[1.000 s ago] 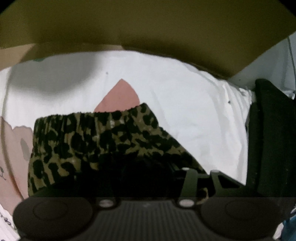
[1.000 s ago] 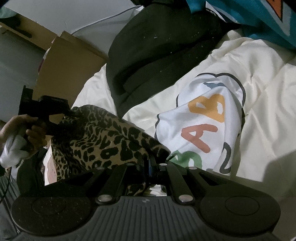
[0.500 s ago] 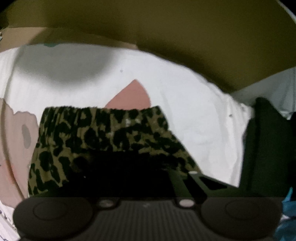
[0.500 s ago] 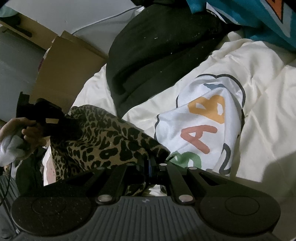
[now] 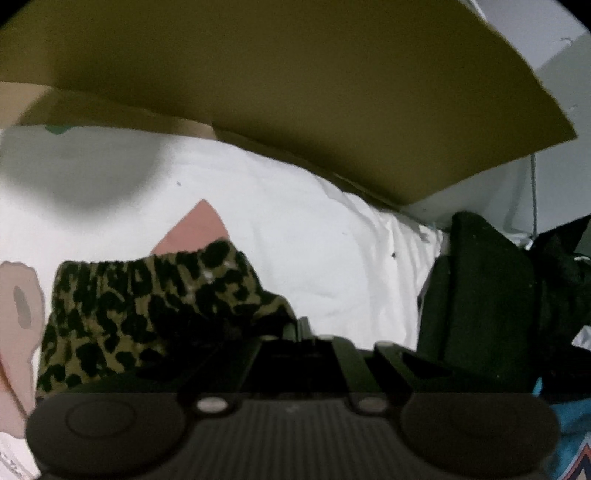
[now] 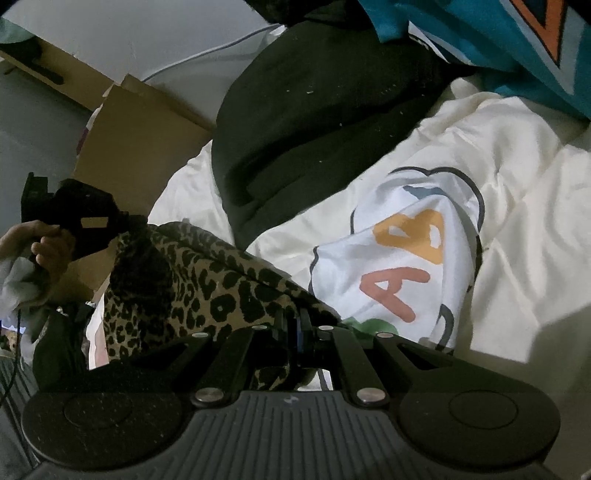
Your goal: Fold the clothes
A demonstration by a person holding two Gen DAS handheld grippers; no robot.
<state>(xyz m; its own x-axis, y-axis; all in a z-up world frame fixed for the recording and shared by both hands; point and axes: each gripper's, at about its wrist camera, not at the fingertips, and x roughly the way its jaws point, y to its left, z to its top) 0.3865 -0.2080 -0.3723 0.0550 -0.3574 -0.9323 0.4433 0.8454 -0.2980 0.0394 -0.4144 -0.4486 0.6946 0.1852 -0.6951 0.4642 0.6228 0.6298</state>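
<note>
Bedding: white quilt (image 6: 517, 229) w/ printed letters and pink shapes; covers most of both views. Cardboard box (image 5: 295, 92) at far edge of quilt. Black garment pile (image 6: 314, 122) on quilt beside box; teal fabric (image 6: 480, 33) past it.

Task item: leopard-print garment (image 6: 207, 284), tan w/ black spots, gathered elastic waistband visible in left wrist view. Held up above quilt, stretched btwn both grippers, fabric sagging and creased.

Right gripper (image 6: 295, 325): jaws closed, pinching one edge of garment. Left gripper (image 5: 303, 328): jaws closed on the opposite edge; person's hand (image 6: 44, 247) holds its grip.
</note>
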